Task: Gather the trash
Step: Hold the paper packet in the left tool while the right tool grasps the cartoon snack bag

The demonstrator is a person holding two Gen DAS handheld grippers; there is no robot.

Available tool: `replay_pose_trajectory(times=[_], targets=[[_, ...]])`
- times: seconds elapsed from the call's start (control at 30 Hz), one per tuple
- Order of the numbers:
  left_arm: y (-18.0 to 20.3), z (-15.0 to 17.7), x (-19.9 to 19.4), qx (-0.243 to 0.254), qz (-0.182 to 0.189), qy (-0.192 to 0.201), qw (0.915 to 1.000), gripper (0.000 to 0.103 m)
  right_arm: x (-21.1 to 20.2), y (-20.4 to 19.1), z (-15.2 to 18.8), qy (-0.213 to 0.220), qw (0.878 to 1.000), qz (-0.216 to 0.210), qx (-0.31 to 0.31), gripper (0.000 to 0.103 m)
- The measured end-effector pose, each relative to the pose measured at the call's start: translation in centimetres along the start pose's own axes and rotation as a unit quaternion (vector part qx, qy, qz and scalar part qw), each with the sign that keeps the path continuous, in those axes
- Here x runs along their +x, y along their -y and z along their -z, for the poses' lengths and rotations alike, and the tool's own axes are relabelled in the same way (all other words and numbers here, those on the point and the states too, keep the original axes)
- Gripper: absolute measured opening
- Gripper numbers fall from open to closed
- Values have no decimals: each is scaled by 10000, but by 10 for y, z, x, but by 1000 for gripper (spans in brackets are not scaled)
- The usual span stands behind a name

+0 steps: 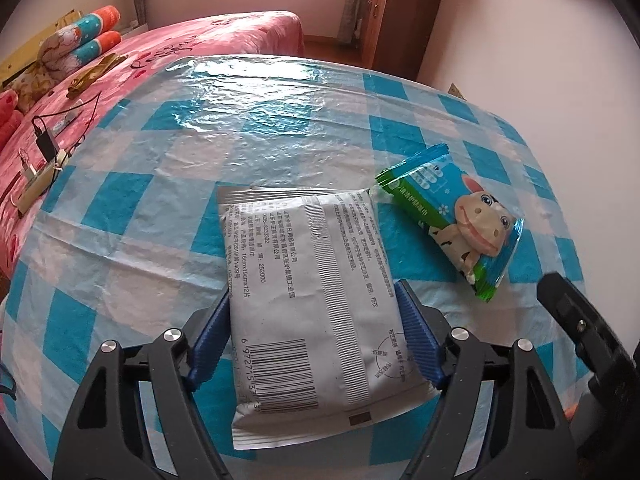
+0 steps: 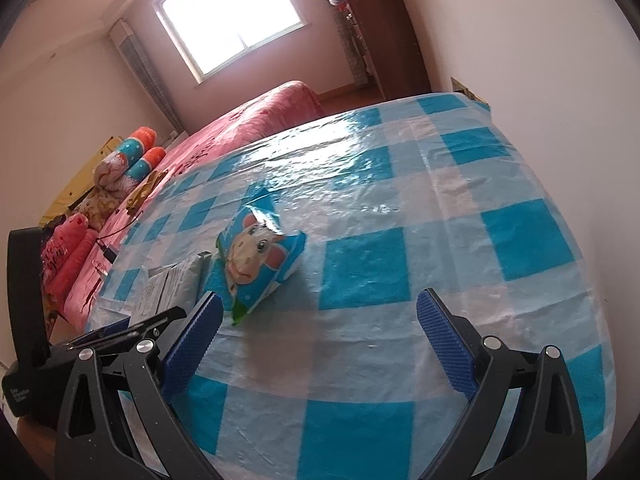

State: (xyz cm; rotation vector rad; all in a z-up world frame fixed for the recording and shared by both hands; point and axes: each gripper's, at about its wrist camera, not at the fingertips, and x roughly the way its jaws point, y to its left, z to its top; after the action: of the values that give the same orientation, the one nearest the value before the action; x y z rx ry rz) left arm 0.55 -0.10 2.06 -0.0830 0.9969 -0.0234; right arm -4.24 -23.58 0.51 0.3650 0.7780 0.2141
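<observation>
A grey-white wet-wipe packet [image 1: 308,292] with a barcode lies on the blue-and-white checked table [image 1: 248,136]. My left gripper [image 1: 316,312] has its blue pads on both sides of the packet, touching its edges. A blue cartoon-cow wipe packet [image 1: 452,224] lies just right of it. In the right wrist view the cow packet [image 2: 260,256] lies ahead and to the left of my right gripper [image 2: 320,312], which is open and empty above the table [image 2: 400,208]. The grey packet [image 2: 172,284] and the left gripper [image 2: 132,326] show at the left.
A pink bed [image 1: 192,44] with rolled pillows [image 1: 80,44] and a charger cable [image 1: 48,140] stands left of the table. A brown wooden cabinet [image 1: 404,12] stands at the far wall. A white wall [image 2: 560,60] runs along the table's right side.
</observation>
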Motion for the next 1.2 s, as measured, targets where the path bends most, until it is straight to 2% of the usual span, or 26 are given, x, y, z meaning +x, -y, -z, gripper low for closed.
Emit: replay_pose_trajectory(times=[0.27, 0.7, 0.83, 1.2], targets=[[-20, 3, -4, 79, -110, 104, 9999, 78, 19, -18, -8, -124, 9995, -238, -194, 96], [-40, 8, -10, 265, -200, 273, 9991, 78, 56, -41, -29, -406, 9976, -321, -464, 96], [-44, 11, -12, 323, -213, 329, 9987, 78, 70, -51, -35, -509, 9966, -182, -619, 96], [-59, 14, -16, 471, -203, 418, 9978, 78, 92, -75, -36, -698, 9875, 627, -1265, 96]])
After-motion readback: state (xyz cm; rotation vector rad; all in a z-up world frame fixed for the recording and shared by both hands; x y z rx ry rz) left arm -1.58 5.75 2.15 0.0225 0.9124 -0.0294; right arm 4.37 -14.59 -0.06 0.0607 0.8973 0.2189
